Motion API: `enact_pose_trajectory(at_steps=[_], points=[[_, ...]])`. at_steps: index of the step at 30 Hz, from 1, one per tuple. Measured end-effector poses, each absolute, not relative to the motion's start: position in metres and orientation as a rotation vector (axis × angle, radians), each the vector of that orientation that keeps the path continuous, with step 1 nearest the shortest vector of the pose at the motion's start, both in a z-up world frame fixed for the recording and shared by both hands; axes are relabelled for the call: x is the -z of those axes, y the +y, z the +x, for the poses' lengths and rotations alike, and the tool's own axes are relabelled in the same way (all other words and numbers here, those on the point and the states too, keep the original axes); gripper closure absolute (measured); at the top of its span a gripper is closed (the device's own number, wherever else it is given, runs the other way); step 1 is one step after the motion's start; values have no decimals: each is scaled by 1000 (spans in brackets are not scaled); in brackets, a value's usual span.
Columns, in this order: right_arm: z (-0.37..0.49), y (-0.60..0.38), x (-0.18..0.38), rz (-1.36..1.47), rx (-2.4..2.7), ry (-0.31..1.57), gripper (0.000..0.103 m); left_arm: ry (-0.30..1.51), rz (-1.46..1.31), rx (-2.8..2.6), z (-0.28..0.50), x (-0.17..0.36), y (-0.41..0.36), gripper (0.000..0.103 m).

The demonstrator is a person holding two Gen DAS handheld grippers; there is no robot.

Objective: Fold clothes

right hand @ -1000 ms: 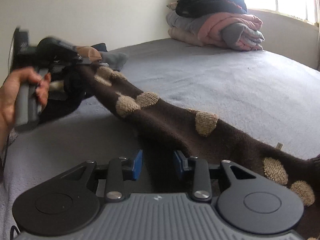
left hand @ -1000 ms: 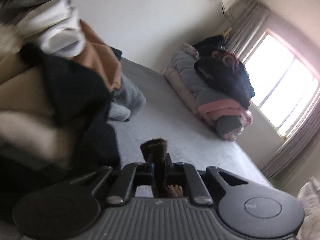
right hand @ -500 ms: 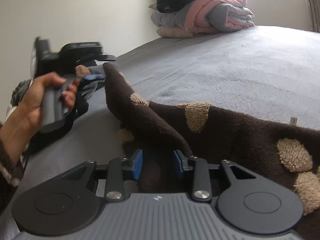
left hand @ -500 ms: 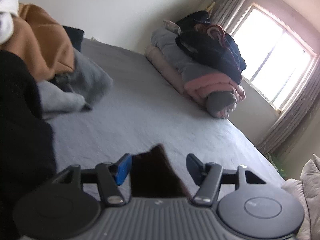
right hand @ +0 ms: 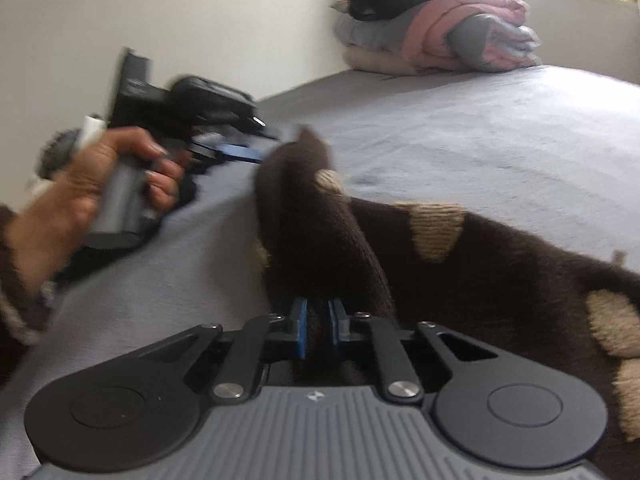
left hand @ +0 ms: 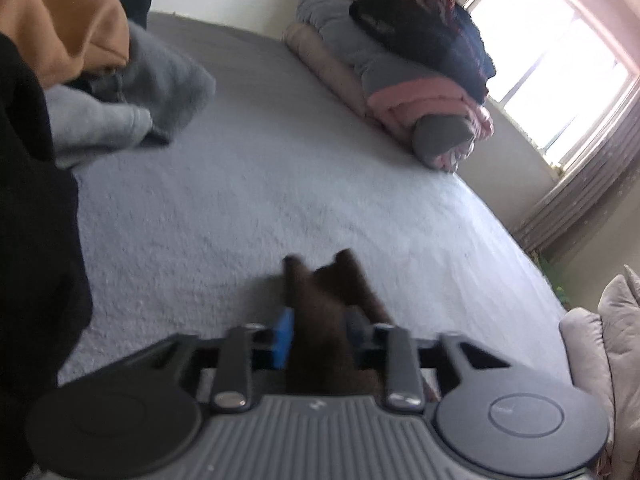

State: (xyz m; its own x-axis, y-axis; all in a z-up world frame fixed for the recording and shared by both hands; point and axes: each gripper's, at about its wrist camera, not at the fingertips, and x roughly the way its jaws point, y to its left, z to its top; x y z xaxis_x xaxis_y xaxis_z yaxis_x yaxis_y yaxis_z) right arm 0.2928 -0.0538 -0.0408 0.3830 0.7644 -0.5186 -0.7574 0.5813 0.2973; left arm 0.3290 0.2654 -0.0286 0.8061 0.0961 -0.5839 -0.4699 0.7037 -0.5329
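A dark brown garment with tan patches (right hand: 460, 264) lies across the grey bedspread (right hand: 480, 128) at lower right of the right wrist view. The right gripper (right hand: 318, 330), its jaws just closed, pinches a raised fold of it at bottom centre. At middle left, a hand (right hand: 100, 184) holds the left gripper (left hand: 320, 334), whose jaws have also just closed on the brown cloth. Folded clothes (left hand: 408, 64) are stacked at upper right.
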Motion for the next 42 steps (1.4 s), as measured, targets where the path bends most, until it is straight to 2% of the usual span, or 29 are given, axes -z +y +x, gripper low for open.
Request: enact_pose_trajectory(at_steps=[2, 5, 7, 8, 9, 11, 14, 15, 17, 21, 32, 34, 35, 38, 42], points=[[288, -56, 37, 14, -1013, 644, 91, 558, -763, -334, 327, 31, 268, 101], [280, -61, 31, 3, -1098, 599, 91, 547, -770, -325, 317, 28, 268, 99], [280, -60, 30, -8, -1127, 598, 91, 540, -746, -324, 315, 22, 266, 81], [281, -58, 31, -17, -1126, 609, 91, 539, -735, -307, 316, 20, 265, 60], [283, -55, 33, -28, -1123, 621, 91, 539, -727, -293, 319, 17, 263, 48], [282, -50, 38, -63, -1105, 652, 90, 553, -694, -279, 327, 13, 258, 47], [282, -48, 38, -77, -1098, 657, 90, 572, -648, -300, 343, 15, 251, 50], [283, -49, 38, -67, -1098, 658, 90, 578, -641, -307, 347, 16, 251, 58], [285, -52, 38, -49, -1099, 661, 90, 580, -646, -327, 351, 18, 252, 64], [284, -52, 38, -45, -1098, 663, 90, 547, -649, -351, 350, 16, 255, 64], [282, -55, 40, -27, -1092, 669, 89, 701, -519, -355, 392, 37, 240, 64], [282, -55, 40, -26, -1090, 670, 89, 711, -488, -364, 395, 39, 237, 72], [282, -55, 40, -27, -1088, 670, 89, 716, -472, -367, 397, 40, 236, 84], [282, -55, 40, -27, -1085, 669, 89, 686, -483, -369, 388, 39, 234, 99], [281, -57, 38, -30, -1087, 656, 89, 522, -562, -413, 333, 20, 247, 99]])
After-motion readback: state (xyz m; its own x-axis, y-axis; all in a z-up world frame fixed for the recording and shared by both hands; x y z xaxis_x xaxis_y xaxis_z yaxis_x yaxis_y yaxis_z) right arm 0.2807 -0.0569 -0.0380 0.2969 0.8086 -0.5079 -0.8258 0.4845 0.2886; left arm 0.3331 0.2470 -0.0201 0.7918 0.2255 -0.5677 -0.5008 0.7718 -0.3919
